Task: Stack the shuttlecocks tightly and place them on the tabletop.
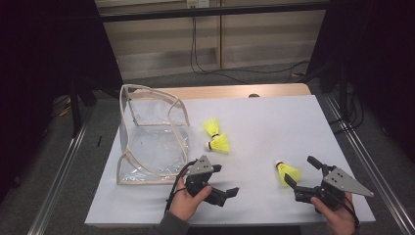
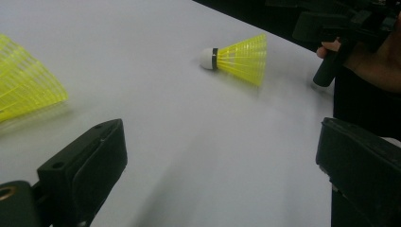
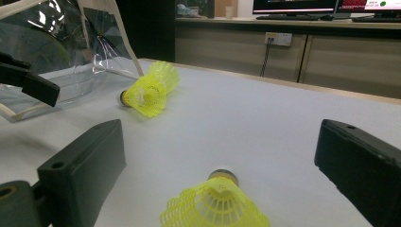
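Observation:
Three yellow shuttlecocks lie on the white table top (image 1: 264,117). Two of them (image 1: 212,126) (image 1: 219,143) rest together near the middle, close to a clear plastic bag with beige trim (image 1: 151,142). The third shuttlecock (image 1: 286,172) lies at the front right, just before my open right gripper (image 1: 301,171). In the right gripper view that shuttlecock (image 3: 215,203) sits low between the jaws, cork end away, untouched. My left gripper (image 1: 225,180) stands open at the front centre, turned to the right, with nothing between its fingers. The left gripper view takes in the third shuttlecock (image 2: 236,57) farther off.
The bag stands open on the table's left part, and the right gripper view shows its wall (image 3: 56,47). Metal rails (image 1: 364,152) run along both sides of the table. A wooden strip (image 1: 220,91) marks the far edge. Cables hang behind it.

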Motion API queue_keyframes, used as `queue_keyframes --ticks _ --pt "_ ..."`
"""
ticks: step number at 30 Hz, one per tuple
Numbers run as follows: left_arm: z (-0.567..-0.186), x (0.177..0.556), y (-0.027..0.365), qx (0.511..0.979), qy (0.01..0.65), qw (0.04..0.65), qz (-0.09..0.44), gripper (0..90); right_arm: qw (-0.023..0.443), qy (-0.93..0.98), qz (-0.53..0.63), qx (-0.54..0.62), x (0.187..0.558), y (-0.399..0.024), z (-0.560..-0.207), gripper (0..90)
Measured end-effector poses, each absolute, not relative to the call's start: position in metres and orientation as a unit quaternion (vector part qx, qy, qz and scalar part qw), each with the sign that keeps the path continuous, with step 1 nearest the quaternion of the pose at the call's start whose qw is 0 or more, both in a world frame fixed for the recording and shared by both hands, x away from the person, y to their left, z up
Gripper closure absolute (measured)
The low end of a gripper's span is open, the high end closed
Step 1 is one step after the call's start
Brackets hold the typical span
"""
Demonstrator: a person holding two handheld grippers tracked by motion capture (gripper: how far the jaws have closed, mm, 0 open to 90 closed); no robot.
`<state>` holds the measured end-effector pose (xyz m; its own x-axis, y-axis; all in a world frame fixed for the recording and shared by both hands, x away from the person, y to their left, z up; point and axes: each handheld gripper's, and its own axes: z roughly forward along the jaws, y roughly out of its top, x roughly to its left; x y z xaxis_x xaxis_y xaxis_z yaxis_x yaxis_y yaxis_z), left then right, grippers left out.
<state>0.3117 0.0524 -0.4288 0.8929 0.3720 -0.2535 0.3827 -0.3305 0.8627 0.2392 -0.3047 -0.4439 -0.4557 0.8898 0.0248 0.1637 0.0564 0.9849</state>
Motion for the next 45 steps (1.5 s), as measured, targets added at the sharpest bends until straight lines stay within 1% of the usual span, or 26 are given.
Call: queue_keyframes --ticks 9,45 --pt "-0.427 0.312 0.062 0.817 0.227 0.531 0.001 2.9 0.328 0.648 0.555 0.405 0.239 -0.305 -0.443 2.0" --pt "-0.425 0.304 0.08 0.826 0.214 0.521 0.003 4.1 0.33 0.651 0.552 0.403 0.239 -0.304 -0.443 2.1"
